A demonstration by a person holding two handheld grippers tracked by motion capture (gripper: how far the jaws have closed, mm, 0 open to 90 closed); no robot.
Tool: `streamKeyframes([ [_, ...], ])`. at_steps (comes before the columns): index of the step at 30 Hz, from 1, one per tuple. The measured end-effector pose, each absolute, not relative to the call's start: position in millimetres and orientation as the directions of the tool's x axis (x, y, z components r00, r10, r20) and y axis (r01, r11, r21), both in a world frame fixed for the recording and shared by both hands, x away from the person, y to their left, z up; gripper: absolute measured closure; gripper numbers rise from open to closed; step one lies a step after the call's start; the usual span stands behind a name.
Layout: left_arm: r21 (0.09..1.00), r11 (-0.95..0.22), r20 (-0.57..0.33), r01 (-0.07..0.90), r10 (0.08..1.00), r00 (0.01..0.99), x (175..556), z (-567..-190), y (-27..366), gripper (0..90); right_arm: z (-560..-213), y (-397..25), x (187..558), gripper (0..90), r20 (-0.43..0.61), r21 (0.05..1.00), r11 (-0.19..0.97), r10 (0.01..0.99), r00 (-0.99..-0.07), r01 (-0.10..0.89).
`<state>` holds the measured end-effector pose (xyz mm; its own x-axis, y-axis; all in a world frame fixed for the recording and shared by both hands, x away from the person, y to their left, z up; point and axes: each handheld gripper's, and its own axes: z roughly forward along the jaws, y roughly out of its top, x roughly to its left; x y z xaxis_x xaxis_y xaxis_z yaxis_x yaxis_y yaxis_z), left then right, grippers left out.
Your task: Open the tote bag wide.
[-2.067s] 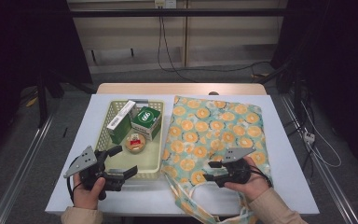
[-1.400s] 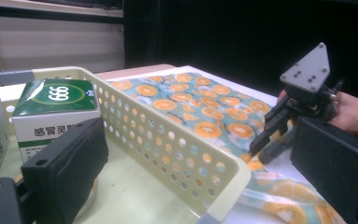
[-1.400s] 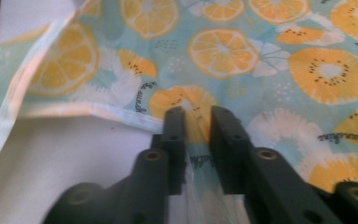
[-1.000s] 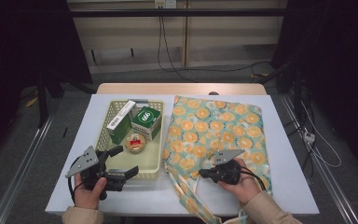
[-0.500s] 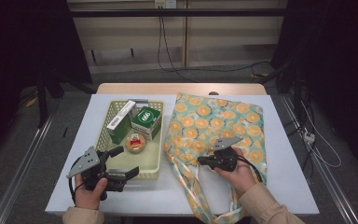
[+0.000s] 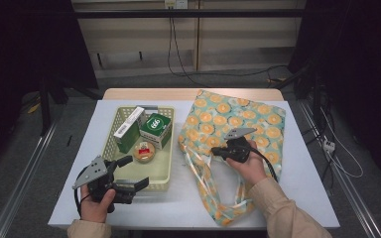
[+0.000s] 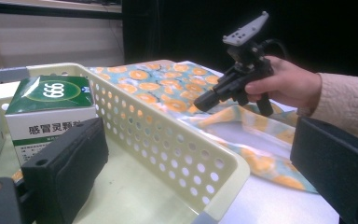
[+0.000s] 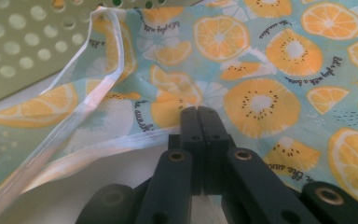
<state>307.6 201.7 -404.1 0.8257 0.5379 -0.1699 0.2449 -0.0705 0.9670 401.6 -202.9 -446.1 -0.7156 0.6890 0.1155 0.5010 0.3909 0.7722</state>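
Observation:
A fabric bag (image 6: 238,116) printed with orange slices lies on the right half of the white table (image 6: 297,198). My right gripper (image 6: 217,151) is shut on the bag's upper layer near its left hem, and the cloth bunches around it. In the right gripper view the jaws meet at the pinched hem (image 8: 199,116), with a pale strap (image 8: 88,74) looping off to the left. My left gripper (image 6: 134,172) stands open at the near right corner of the cream basket (image 6: 166,168). In the left gripper view that basket corner (image 7: 223,172) lies between the wide-spread jaws.
The perforated basket holds a green box (image 6: 156,126), a long white and green box (image 6: 128,129) and a small round tin (image 6: 144,151). The bag's handles (image 6: 228,208) trail toward the table's near edge. A wooden strip (image 6: 149,93) runs along the far edge.
My right gripper has moved away from the person and leftward with the bag's cloth in it, lifting and bunching the bag's near part. The left gripper has stayed put.

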Motion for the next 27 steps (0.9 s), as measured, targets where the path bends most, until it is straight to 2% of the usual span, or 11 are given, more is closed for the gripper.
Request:
streamKeyframes([
  [14, 0.967, -0.075, -0.168, 0.245, 0.537, 0.827, 308.0, -403.8, 203.0, 3.7, -445.2, -187.0, 424.4, 90.0, 0.115, 0.768, 0.364, 0.731, -0.673, 0.527],
  [27, 0.967, -0.082, -0.162, 0.243, 0.537, 0.828, 308.4, -404.0, 203.6, 3.7, -450.0, -170.2, 427.8, 90.0, 0.121, 0.762, 0.382, 0.709, -0.695, 0.522],
])
